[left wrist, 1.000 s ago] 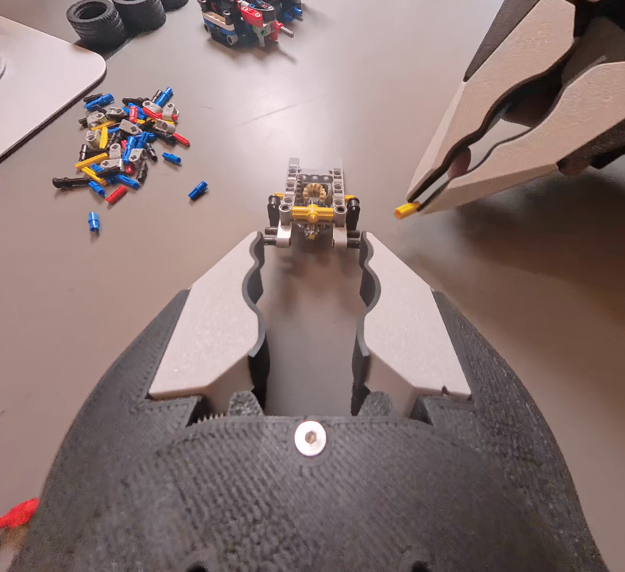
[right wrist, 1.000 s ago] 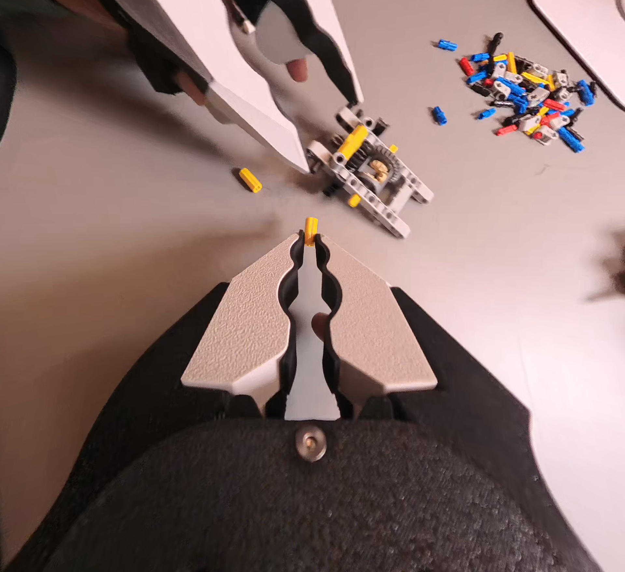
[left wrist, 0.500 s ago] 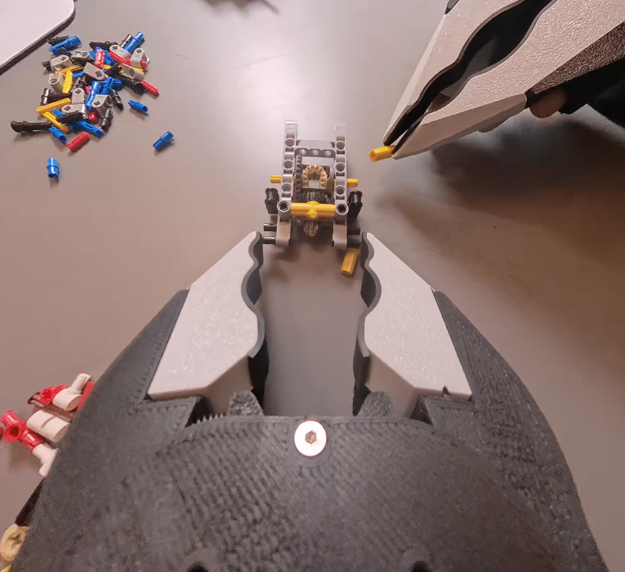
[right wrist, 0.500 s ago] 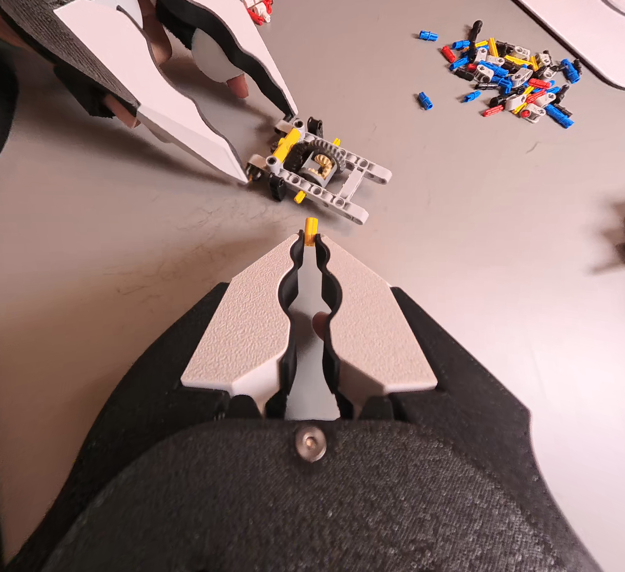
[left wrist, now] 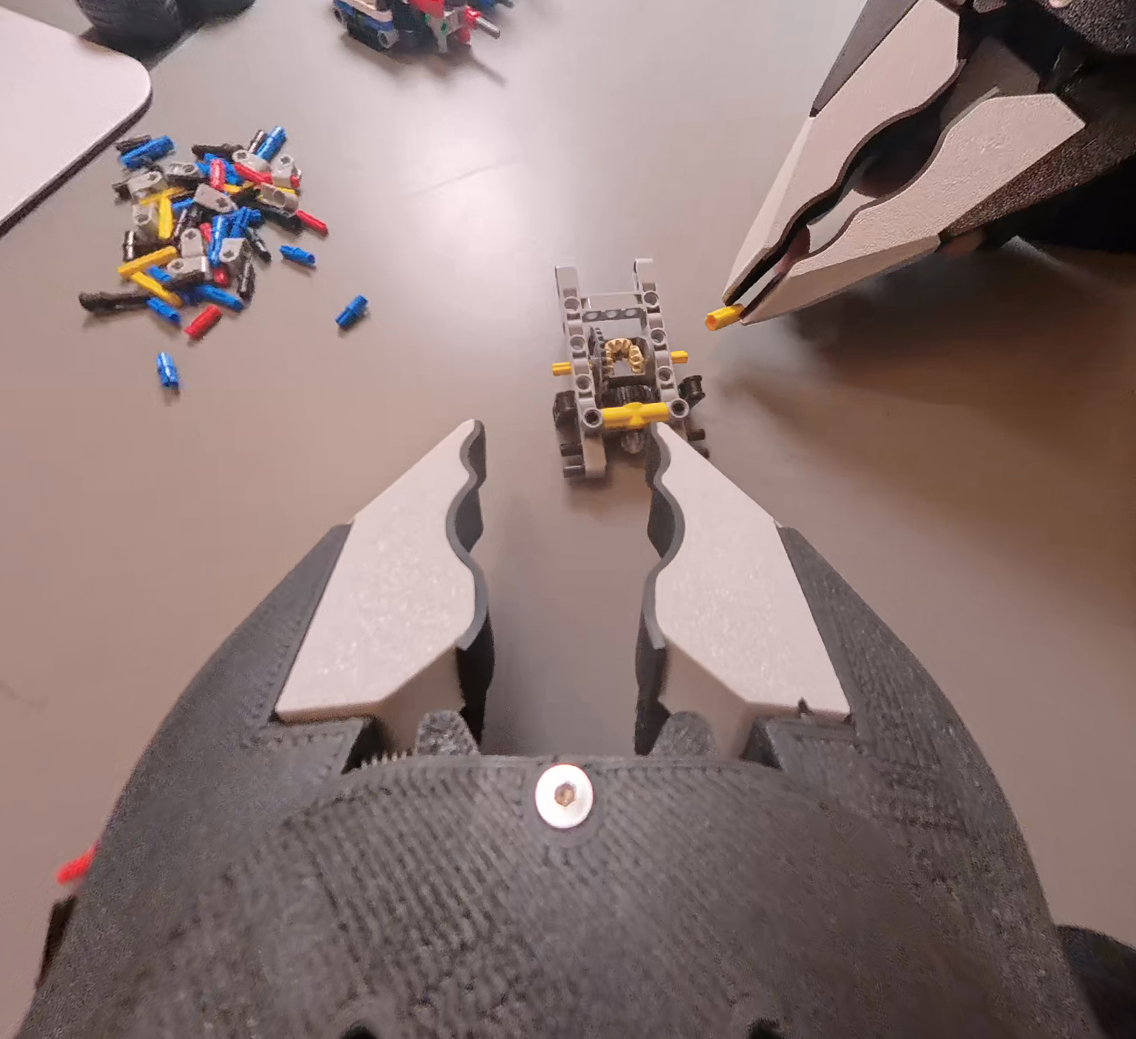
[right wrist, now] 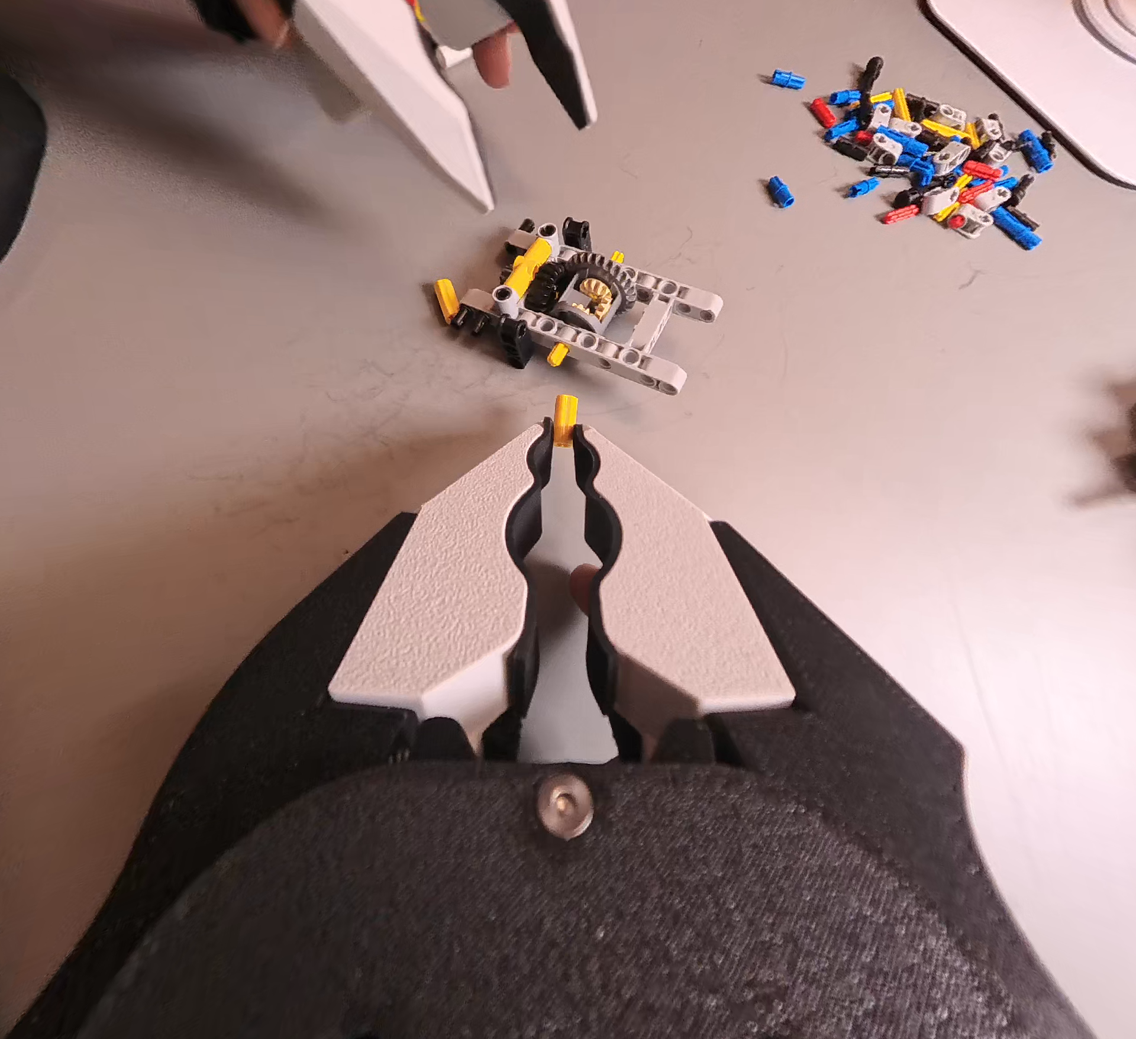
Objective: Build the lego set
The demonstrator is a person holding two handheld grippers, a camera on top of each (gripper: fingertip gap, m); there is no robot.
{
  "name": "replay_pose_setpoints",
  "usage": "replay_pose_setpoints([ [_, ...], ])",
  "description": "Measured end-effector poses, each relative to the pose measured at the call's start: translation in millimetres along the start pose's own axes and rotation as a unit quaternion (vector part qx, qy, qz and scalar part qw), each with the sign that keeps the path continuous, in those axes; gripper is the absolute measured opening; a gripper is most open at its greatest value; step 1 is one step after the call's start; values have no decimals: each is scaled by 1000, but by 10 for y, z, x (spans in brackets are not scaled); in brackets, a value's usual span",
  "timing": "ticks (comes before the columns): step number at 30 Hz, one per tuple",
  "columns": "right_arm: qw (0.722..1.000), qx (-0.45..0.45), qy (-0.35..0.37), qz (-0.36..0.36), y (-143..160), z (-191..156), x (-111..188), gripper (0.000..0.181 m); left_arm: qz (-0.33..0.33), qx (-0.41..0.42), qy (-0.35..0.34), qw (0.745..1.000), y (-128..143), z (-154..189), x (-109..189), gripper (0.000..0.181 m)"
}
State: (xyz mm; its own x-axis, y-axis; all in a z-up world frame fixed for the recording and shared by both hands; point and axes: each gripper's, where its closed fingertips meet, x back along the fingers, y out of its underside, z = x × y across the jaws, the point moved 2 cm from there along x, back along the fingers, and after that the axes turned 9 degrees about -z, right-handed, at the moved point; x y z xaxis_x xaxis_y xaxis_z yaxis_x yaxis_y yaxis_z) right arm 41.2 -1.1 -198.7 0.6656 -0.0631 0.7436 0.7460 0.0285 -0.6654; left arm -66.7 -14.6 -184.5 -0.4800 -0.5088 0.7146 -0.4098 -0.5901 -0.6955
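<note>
a: what are you holding?

b: my right gripper (right wrist: 564, 427) is pinched tight on a little yellow peg (right wrist: 564, 412). the peg sticks out past the tips. my left gripper (left wrist: 564, 436) holds nothing, and its fingers are spread wide.

a: where does the peg go?

b: i think it goes on the grey frame (right wrist: 605, 313). a thin yellow rod end (right wrist: 557, 355) pokes out of the side that faces me. my peg points almost straight at it, with a small gap of bare table (right wrist: 860, 518) between.

a: how do you do it well?

b: i line the peg's hollow end up with the rod, then push slow and straight. the frame is light and could slide, so my left gripper should hold it first.

a: is the left one close?

b: yes. the frame's near end sits just past its tips, over by the right finger (left wrist: 707, 518), not between the two. i need to shift a bit right, then close.

a: anything else close by?

b: one loose yellow peg (right wrist: 445, 298) lies by the frame's end. the pile of small parts (left wrist: 197, 229) is well apart, nearer the white board (left wrist: 55, 118).
</note>
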Motion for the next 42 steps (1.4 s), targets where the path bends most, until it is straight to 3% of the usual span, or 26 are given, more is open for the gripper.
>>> replay_pose_setpoints([
  [5,1000,17,12,7,-6,-8,7,5,-25,-37,94,995,35,-26,-174,43],
  [8,1000,19,14,5,17,-8,4,5,-27,-44,113,992,39,47,-213,40],
  [26,999,22,28,3,48,105,31,5,-14,-11,47,999,-45,156,-344,32],
  [42,999,19,27,0,71,130,42,5,-21,13,43,999,35,205,-282,32],
])
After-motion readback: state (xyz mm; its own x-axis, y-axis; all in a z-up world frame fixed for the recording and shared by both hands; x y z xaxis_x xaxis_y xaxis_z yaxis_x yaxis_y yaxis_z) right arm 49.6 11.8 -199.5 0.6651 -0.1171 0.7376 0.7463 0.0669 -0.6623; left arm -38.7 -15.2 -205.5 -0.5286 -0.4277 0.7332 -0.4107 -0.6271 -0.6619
